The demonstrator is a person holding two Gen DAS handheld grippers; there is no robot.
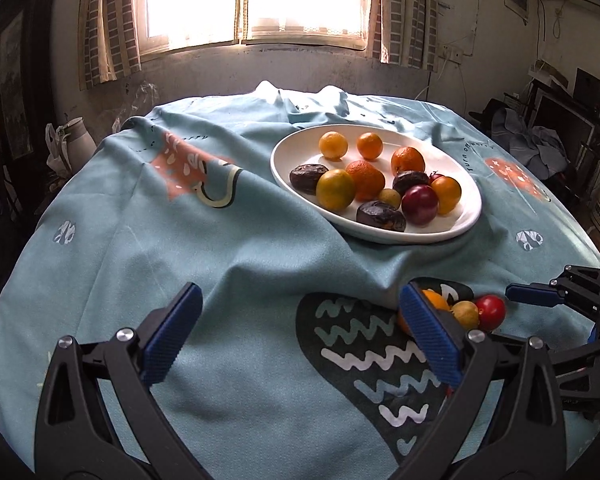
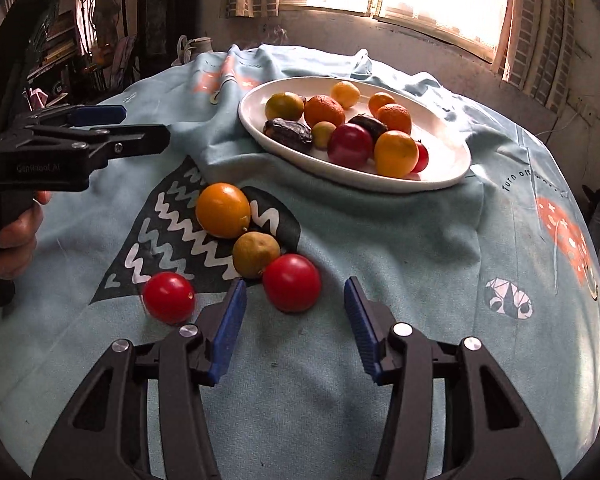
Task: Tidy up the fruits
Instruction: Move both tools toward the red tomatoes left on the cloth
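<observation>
A white oval plate (image 1: 466, 194) (image 2: 452, 156) holds several oranges, dark dates and red fruits. On the cloth in the right wrist view lie an orange (image 2: 223, 210), a yellow-green fruit (image 2: 256, 254) and two red tomatoes (image 2: 292, 282) (image 2: 168, 297). My right gripper (image 2: 294, 308) is open, with the larger tomato just ahead between its fingertips, not touching. My left gripper (image 1: 300, 308) is open and empty over bare cloth; the loose fruits (image 1: 490, 312) sit just right of its right finger. It also shows in the right wrist view (image 2: 100, 120) at the left.
The table is covered by a wrinkled light-blue patterned cloth (image 1: 228, 240) with folds beside the plate. A window and wall stand behind the table. A white jug (image 1: 74, 138) stands off the table's far left. Clutter fills the room's right side.
</observation>
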